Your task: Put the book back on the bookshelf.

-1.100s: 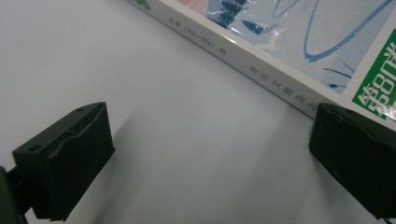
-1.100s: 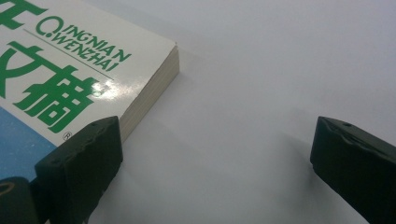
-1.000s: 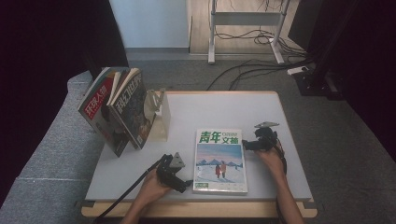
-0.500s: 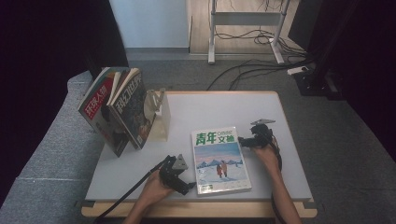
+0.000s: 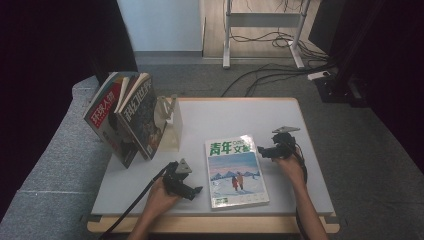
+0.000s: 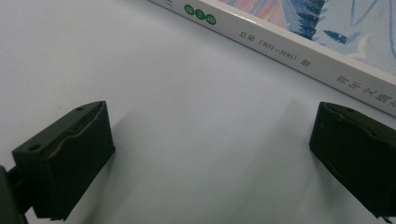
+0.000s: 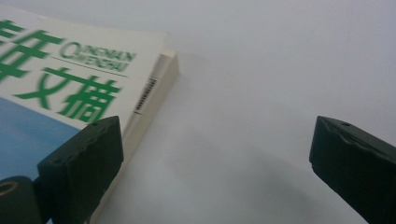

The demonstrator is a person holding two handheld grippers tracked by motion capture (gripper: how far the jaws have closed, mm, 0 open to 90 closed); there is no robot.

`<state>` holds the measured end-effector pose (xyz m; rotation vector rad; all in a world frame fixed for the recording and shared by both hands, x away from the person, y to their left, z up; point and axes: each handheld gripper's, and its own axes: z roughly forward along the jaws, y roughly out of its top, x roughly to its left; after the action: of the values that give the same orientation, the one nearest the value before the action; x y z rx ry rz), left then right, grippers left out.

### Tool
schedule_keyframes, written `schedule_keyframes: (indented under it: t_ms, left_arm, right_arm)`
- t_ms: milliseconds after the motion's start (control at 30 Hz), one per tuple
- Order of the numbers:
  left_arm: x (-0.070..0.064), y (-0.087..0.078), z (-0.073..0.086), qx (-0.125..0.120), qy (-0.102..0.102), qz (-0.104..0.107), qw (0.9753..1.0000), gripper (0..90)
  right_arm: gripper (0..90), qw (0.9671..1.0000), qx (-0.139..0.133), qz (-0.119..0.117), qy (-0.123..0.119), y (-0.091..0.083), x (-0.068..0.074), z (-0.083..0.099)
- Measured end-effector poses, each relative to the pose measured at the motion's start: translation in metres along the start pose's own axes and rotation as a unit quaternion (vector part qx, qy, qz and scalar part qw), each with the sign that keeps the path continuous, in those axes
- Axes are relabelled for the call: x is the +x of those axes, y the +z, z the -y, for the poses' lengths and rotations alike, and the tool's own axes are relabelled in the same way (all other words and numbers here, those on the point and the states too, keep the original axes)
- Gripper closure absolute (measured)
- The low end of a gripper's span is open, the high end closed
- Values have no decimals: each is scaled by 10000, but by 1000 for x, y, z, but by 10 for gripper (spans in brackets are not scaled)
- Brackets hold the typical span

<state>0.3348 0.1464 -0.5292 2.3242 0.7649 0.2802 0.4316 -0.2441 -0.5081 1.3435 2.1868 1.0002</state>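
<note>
On the white table [image 5: 210,117], toward its near edge, a magazine [image 5: 236,171] lies flat, cover up.
Left gripper [image 5: 196,190] sits just beside its spine, jaws wide apart over bare tabletop; right gripper [image 5: 259,149] sits at its upper right corner, jaws wide apart, one over the cover. Well apart, books [image 5: 127,117] lean against a stand [image 5: 170,122].

The magazine [image 5: 235,172] cover reads 青年文摘 — beside it "QINGNIAN WENZHAI"; its spine [image 6: 280,44] shows "(801–806)".
</note>
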Motion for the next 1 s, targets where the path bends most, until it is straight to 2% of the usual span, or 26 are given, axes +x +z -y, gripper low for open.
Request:
schedule_keyframes:
  t_ms: [133, 267, 733, 900, 1000]
  left_arm:
    - [-1, 0, 0, -9, 12, -11, 10000, 0]
    - [0, 0, 0, -11, 11, -9, 10000, 0]
    - [-1, 0, 0, -11, 13, -14, 10000, 0]
    - [-1, 0, 0, -10, 15, -12, 10000, 0]
    - [-1, 0, 0, -12, 14, -12, 10000, 0]
  right_arm:
    - [27, 9994, -57, -338, -9, -6, 6, -3]
    - [27, 9976, 14, -690, -16, -3, 14, -3]
    - [44, 9929, 272, -1089, -396, 17, 40, -4]
    - [44, 9917, 356, -1151, -445, 25, 46, -4]
    - [37, 9913, 364, -1218, -348, 30, 47, -4]
